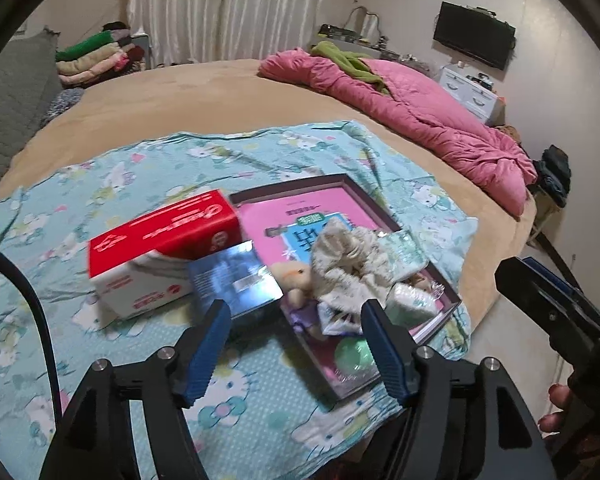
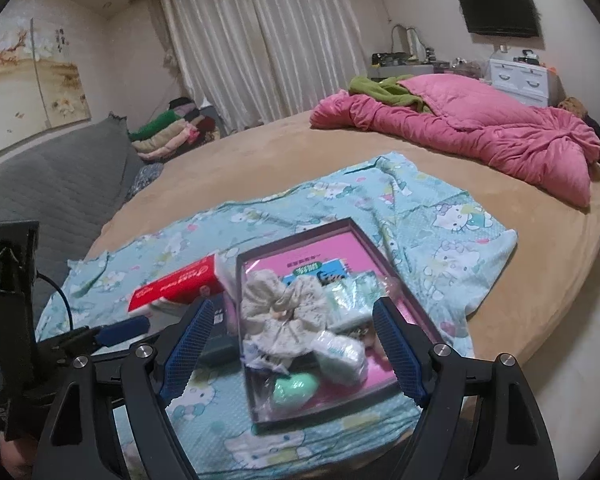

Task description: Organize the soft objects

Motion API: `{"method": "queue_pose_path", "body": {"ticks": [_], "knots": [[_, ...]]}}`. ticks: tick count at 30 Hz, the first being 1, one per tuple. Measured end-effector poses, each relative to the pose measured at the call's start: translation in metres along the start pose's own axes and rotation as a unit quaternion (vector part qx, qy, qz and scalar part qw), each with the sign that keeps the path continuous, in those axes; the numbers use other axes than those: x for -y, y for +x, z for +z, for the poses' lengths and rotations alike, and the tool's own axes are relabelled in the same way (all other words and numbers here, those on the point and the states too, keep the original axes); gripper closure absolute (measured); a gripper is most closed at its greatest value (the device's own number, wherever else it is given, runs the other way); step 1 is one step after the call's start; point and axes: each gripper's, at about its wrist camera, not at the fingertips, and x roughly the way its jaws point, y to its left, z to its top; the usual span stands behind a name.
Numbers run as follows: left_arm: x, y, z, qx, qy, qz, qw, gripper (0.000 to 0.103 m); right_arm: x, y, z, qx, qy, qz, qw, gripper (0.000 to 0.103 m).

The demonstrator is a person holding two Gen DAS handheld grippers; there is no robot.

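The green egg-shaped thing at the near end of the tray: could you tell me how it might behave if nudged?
The green egg-shaped thing looks rounded and smooth, so it would probably roll or slip. The tray rim would likely stop it. It seems partly under clear plastic wrap, which may drag.

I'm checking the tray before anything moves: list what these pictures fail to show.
- Small plush toy: left wrist view, mostly under the cream fabric bundle.
- Green ball: both views, partly behind plastic wrap.
- Pink book title: covered by tray contents.
- Red tissue box print: motion-blurred.
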Motion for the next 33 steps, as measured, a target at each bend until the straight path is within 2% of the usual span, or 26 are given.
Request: {"method": "queue_pose_path", "body": {"ticks": [6,9,13,17,24,27,33], "knots": [[-0.014,-0.019,-0.018,0.0,-0.02,0.016,0.9997,0.021,-0.007,-0.002,-0.014,-0.014,-0.011,-0.006,1.0,0.02],[-0.019,-0.026,-0.027,-0.001,-0.027,0.029,0.9992,0.021,-0.011,-0.002,-0.022,-0.023,-0.017,-0.011,1.0,0.019],[-0.02,-0.034,-0.038,-0.005,-0.033,0.033,0.9989,0.021,-0.013,-0.001,-0.032,-0.035,-0.019,-0.018,0.999,0.012],[-0.017,-0.035,-0.046,-0.011,-0.031,0.037,0.9988,0.02,-0.012,-0.002,-0.04,-0.045,-0.022,-0.034,0.998,0.011],[-0.012,-0.033,-0.053,-0.019,-0.032,0.042,0.9984,0.02,-0.006,-0.009,-0.049,-0.044,-0.027,-0.054,0.997,0.01],[-0.011,-0.034,-0.055,-0.018,-0.035,0.045,0.9982,0.02,-0.002,-0.012,-0.052,-0.042,-0.023,-0.053,0.997,0.002],[-0.006,-0.033,-0.061,-0.024,-0.035,0.048,0.998,0.02,-0.007,-0.015,-0.054,-0.036,-0.037,-0.051,0.997,0.002]]}}
